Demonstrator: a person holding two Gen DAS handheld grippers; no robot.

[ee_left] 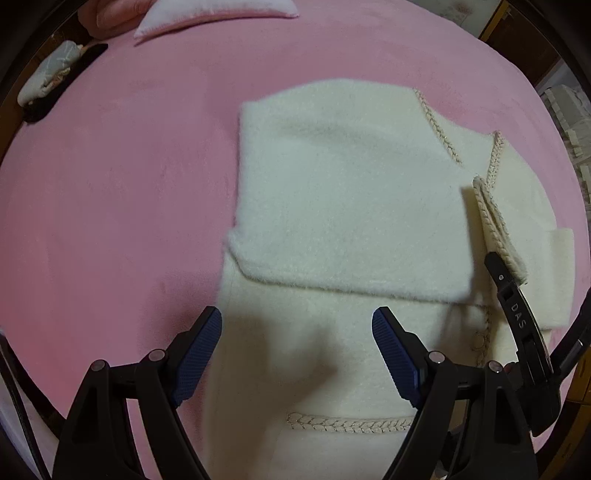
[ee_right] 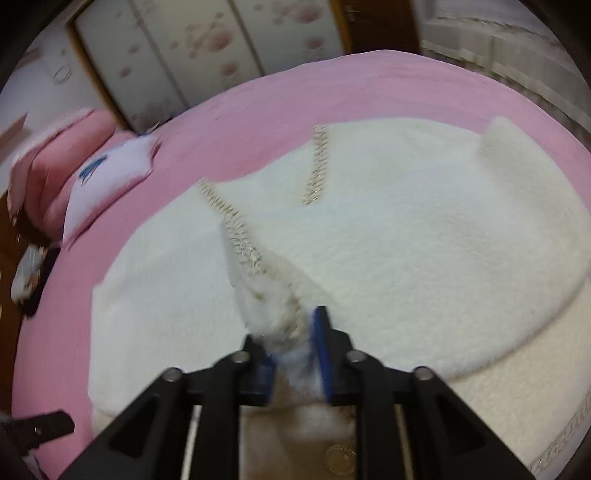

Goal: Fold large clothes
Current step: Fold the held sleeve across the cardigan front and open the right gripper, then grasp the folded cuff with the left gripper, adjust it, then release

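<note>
A cream fleece jacket [ee_left: 343, 206] with braided trim lies on the pink bed cover [ee_left: 110, 184], its left sleeve folded across the chest. My left gripper [ee_left: 297, 332] is open and empty, hovering over the jacket's lower front. My right gripper [ee_right: 291, 332] is shut on the jacket's trimmed cuff [ee_right: 273, 314] and holds it lifted above the body of the jacket [ee_right: 406, 240]. From the left wrist view the right gripper [ee_left: 517, 291] shows at the right with that cuff [ee_left: 495, 229] in its tip.
A pink and white pillow [ee_right: 99, 177] lies at the bed's head, also in the left wrist view [ee_left: 207, 14]. A small grey bundle on a dark object [ee_left: 48, 81] sits at the bed's left edge. A wardrobe with floral doors [ee_right: 207, 48] stands beyond the bed.
</note>
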